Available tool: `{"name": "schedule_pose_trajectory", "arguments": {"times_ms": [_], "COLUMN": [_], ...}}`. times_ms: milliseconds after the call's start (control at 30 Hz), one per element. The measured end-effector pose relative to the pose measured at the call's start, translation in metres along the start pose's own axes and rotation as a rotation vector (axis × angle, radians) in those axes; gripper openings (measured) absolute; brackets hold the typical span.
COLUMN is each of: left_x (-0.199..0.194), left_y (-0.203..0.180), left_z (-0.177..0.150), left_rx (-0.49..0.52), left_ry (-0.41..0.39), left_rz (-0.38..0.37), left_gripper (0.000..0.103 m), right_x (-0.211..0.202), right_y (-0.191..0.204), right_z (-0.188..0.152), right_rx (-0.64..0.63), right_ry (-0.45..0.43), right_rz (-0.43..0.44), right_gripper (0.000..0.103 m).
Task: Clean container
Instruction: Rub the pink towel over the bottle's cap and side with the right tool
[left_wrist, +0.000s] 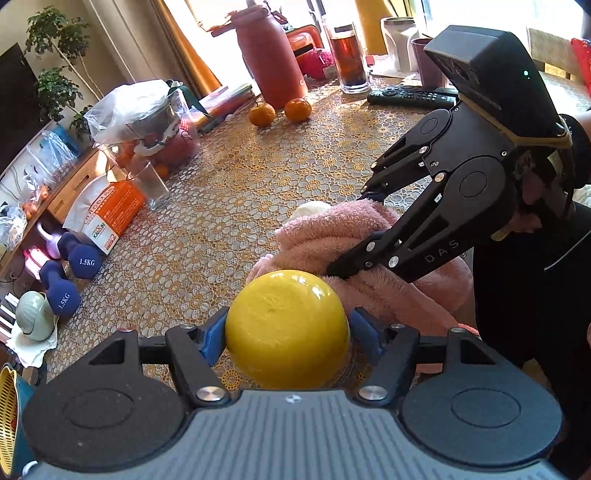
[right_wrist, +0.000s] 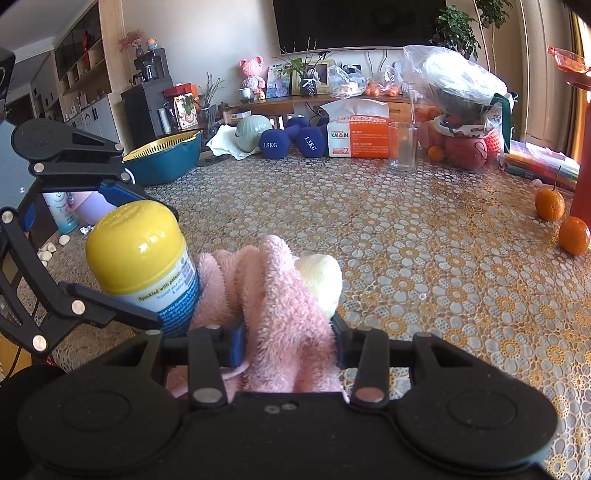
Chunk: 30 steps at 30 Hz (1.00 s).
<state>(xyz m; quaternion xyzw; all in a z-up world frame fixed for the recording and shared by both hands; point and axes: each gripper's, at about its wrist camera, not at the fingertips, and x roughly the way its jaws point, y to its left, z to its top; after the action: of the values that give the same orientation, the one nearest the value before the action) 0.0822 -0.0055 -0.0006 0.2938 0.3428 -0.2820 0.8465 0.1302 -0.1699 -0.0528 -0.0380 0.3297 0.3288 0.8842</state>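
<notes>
Your left gripper (left_wrist: 287, 328) is clamped on the yellow-capped container (left_wrist: 287, 326), its blue pads pressed against both sides of the cap, jaws spread only as wide as the cap. From the left wrist view the cap's domed top faces the camera, so the container's long axis runs along the fingers, away from you, with the base pointing toward the table and out of sight behind the cap. In the right wrist view the container (right_wrist: 142, 258) leans slightly, cap up and to the left, printed label below it, its lower end hidden behind the gripper body.

Just right of it, touching the label, is the pink towel (right_wrist: 273, 306). Your right gripper (right_wrist: 288, 334) is closed tight on a bunched fold of that towel, with a pale cream patch showing at the fold's top. In the left wrist view the right gripper's fingertips are buried in the towel (left_wrist: 369, 254).

The table (left_wrist: 229, 206) wears a gold floral lace cover. Along its far edge you have a clear glass (right_wrist: 402, 146), blue dumbbells (right_wrist: 291, 142) and a tissue pack (right_wrist: 360, 134); two oranges (right_wrist: 561, 218) sit at the right. Behind stand a low cabinet and a dark screen, cut off at the top.
</notes>
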Motion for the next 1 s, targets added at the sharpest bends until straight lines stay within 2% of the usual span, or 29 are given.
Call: {"name": "schedule_pose_trajectory", "arguments": {"times_ms": [133,233,333,433,567,800,1000], "left_x": [-0.004,-0.009,-0.016,-0.023,-0.029,-0.035,-0.037], "left_y": [0.005,0.012,0.016,0.014,0.011,0.011,0.014], "left_z": [-0.007,-0.015,-0.026,-0.039,-0.049,-0.063,-0.069], "left_rx": [-0.149,-0.317,-0.443,-0.498,-0.542,-0.613,-0.690], "left_ry": [-0.015,-0.029,-0.058,-0.089,-0.112,-0.140,-0.138], "left_rz": [0.049,0.093,0.116,0.126,0.129,0.124,0.112], "left_gripper": [0.069,0.069,0.069,0.069,0.069,0.069,0.069], "right_x": [-0.015,-0.034,-0.048,-0.049,-0.030,-0.003,0.003], "right_y": [-0.005,-0.008,-0.006,0.002,0.023,0.042,0.042], "right_z": [0.006,0.018,0.030,0.038,0.041,0.037,0.025], "right_rx": [0.030,0.068,0.084,0.083,0.016,-0.109,-0.195], "right_ry": [-0.040,-0.094,-0.140,-0.150,-0.092,-0.024,0.021], "right_rz": [-0.001,0.050,0.122,0.183,0.207,0.109,-0.031], "right_gripper": [0.041,0.041,0.041,0.041,0.041,0.041,0.041]}}
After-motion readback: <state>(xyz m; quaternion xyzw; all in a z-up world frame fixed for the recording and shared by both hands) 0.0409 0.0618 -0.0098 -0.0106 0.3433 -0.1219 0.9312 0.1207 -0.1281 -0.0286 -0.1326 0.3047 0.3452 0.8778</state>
